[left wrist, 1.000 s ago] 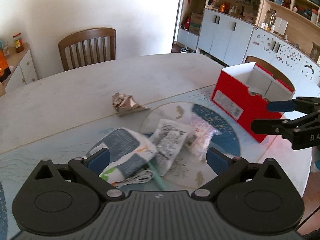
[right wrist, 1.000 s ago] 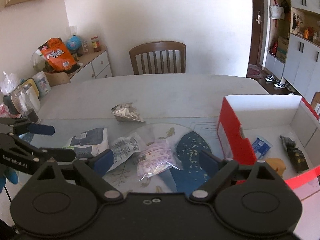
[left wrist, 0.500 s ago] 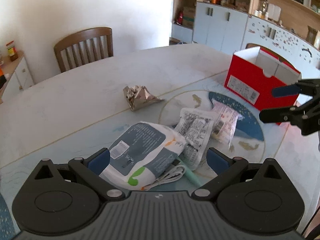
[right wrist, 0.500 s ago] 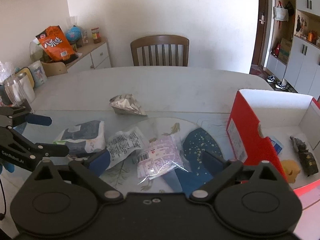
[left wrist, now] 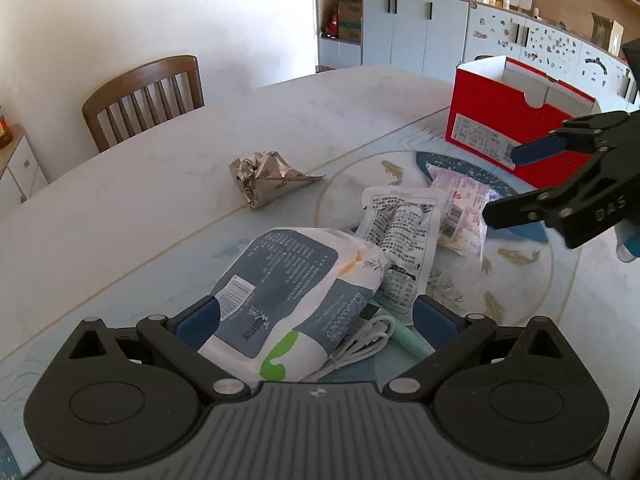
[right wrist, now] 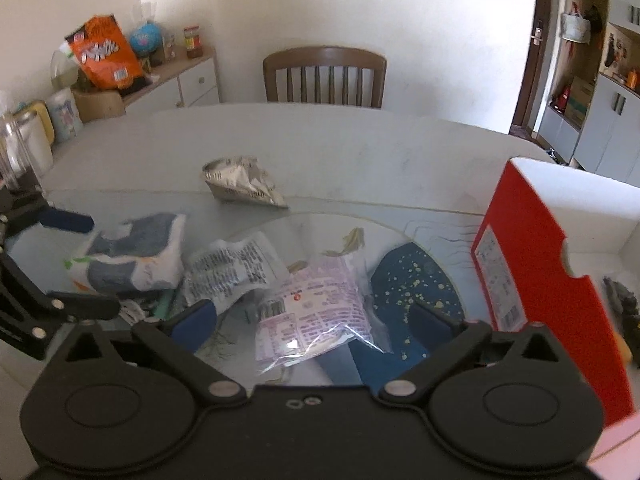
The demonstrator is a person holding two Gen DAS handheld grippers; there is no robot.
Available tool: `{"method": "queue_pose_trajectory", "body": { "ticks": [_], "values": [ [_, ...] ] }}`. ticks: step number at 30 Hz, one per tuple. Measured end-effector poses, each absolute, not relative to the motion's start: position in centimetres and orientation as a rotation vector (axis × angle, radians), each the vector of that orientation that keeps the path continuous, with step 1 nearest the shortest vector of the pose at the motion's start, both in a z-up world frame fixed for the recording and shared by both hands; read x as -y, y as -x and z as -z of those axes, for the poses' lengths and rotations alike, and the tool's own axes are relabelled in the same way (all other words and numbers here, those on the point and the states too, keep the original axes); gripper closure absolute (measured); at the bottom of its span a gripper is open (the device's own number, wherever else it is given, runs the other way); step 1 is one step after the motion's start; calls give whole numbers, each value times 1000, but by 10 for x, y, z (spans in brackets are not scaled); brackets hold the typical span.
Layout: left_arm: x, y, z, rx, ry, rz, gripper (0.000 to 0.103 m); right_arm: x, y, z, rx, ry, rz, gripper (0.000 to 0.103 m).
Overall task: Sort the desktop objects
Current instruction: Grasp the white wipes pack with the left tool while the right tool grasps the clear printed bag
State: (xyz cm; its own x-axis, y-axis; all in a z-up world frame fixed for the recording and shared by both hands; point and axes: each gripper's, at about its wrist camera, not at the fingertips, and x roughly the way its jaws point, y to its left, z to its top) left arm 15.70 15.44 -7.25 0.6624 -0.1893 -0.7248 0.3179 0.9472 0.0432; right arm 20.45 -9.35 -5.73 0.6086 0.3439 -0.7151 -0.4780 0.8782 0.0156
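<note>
Left wrist view shows the left tongs (left wrist: pixel 316 318) spread wide, low over the counter (left wrist: pixel 160 184), with the blue-and-white pack (left wrist: pixel 296 288) lying between the two fingers but not pinched. A coiled white cable (left wrist: pixel 360 346) and a pale green stick (left wrist: pixel 408 338) lie just beside that pack, partly tucked under it. Next along sit a white printed sachet (left wrist: pixel 400 232) and a pink clear-wrapped packet (left wrist: pixel 460 208), overlapping one another at their edges. A crumpled foil wrapper (left wrist: pixel 268 176) rests apart from the pile, farther toward the wooden chair (left wrist: pixel 144 96). The red box (left wrist: pixel 504 128) stands open on the far side.

Right wrist view has the right tongs (right wrist: pixel 312 320) likewise wide, holding nothing, hovering above the pink clear-wrapped packet (right wrist: pixel 316 308), which lies between the fingers. The red box (right wrist: pixel 536 280) is close on that side, a few small items on its floor, too blurred to name. An orange snack bag (right wrist: pixel 104 54) stands on a sideboard behind.
</note>
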Motion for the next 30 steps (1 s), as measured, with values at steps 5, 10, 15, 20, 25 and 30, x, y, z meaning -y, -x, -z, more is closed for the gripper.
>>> {"method": "queue_pose_trajectory", "body": {
  "ticks": [5, 10, 15, 20, 25, 30],
  "values": [
    [-154, -161, 80, -803, -175, 284, 0, 83, -211, 74, -790, 272, -517, 0],
    [-154, -163, 85, -791, -172, 281, 0, 76, -215, 84, -787, 328, -532, 0],
    [-152, -164, 89, -781, -181, 270, 0, 74, -221, 91, -797, 341, -537, 0],
    [-151, -164, 91, -757, -189, 268, 1, 73, -224, 98, -805, 348, -539, 0],
    [-149, -163, 92, -749, -200, 264, 12, 73, -226, 102, -814, 343, -542, 2],
    [-149, -162, 91, -734, -196, 260, 31, 74, -227, 103, -820, 337, -546, 4]
  ]
}}
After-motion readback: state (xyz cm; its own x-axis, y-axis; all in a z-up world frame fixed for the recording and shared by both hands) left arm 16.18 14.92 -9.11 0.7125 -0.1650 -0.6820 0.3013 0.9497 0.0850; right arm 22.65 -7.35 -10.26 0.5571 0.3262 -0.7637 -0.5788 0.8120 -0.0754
